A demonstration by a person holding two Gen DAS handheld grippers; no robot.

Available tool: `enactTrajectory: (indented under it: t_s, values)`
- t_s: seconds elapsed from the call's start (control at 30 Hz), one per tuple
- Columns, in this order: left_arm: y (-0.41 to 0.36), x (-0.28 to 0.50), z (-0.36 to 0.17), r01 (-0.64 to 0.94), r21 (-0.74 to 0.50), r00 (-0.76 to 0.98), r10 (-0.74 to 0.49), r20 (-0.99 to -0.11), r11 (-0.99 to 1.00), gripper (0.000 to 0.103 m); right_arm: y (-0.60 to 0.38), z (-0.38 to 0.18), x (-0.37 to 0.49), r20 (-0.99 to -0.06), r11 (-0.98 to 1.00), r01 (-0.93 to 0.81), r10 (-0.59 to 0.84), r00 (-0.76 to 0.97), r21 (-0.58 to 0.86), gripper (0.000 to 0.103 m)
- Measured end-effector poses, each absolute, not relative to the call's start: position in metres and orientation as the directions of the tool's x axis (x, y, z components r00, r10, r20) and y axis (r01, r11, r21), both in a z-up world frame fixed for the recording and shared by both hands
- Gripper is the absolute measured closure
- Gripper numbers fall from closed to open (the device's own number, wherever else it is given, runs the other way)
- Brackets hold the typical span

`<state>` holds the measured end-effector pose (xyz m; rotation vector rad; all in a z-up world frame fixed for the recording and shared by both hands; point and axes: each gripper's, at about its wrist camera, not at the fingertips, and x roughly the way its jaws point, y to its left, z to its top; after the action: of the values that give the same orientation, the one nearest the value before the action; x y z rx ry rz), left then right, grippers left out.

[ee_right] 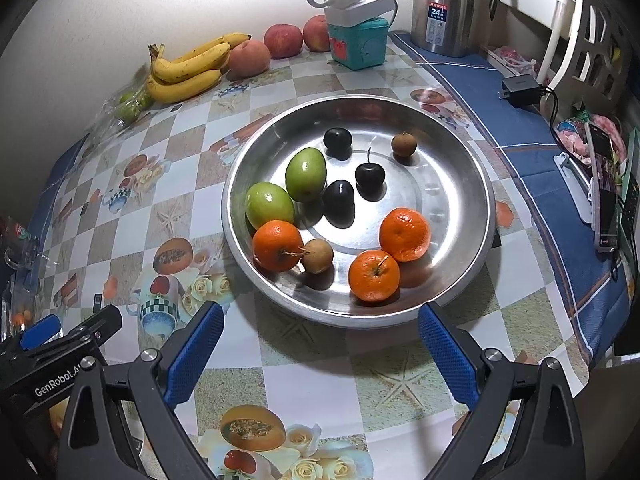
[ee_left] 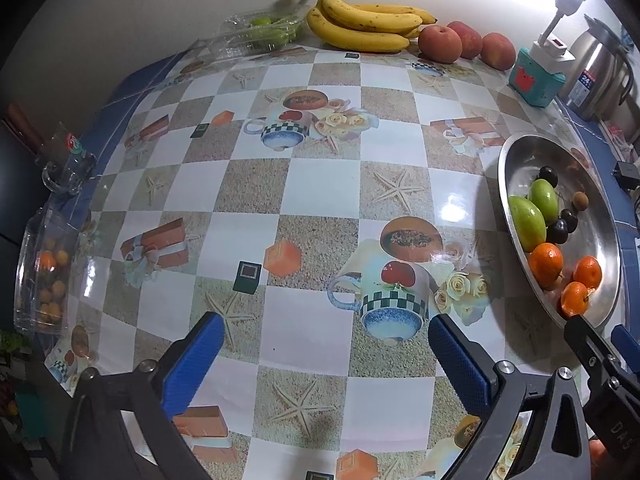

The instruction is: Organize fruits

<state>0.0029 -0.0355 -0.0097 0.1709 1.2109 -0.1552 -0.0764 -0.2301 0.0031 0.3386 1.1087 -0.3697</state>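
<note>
A steel plate (ee_right: 460, 152) holds three oranges (ee_right: 374, 275), two green fruits (ee_right: 306, 174), three dark fruits (ee_right: 338, 197) and two small brown fruits (ee_right: 317, 256). My right gripper (ee_right: 320, 336) is open and empty, just in front of the plate's near rim. My left gripper (ee_left: 326, 344) is open and empty over the patterned tablecloth, left of the plate (ee_left: 520, 152). The right gripper's tip (ee_left: 588, 340) shows in the left wrist view at the plate's near edge.
Bananas (ee_right: 188, 70), apples (ee_right: 282, 40) and a clear box of green fruit (ee_left: 260, 34) line the back wall. A teal box with a lamp (ee_right: 358, 42), a steel kettle (ee_right: 444, 4), a charger (ee_right: 520, 90) and a phone (ee_right: 606, 188) stand at the right. A glass jar (ee_left: 44, 272) and a mug (ee_left: 66, 164) stand at the left edge.
</note>
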Motion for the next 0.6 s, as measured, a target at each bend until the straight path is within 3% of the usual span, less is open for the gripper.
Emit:
enactTrajectory:
  t_s: [0.6]
  values:
    - [-0.0404,0.0009,-0.0058,0.230,0.038,0.330,-0.041,-0.943,0.972,0.000,-0.2336,-0.0020,-0.0747,-0.917,0.883,0.459,-0.100,0.386,0.097,0.005]
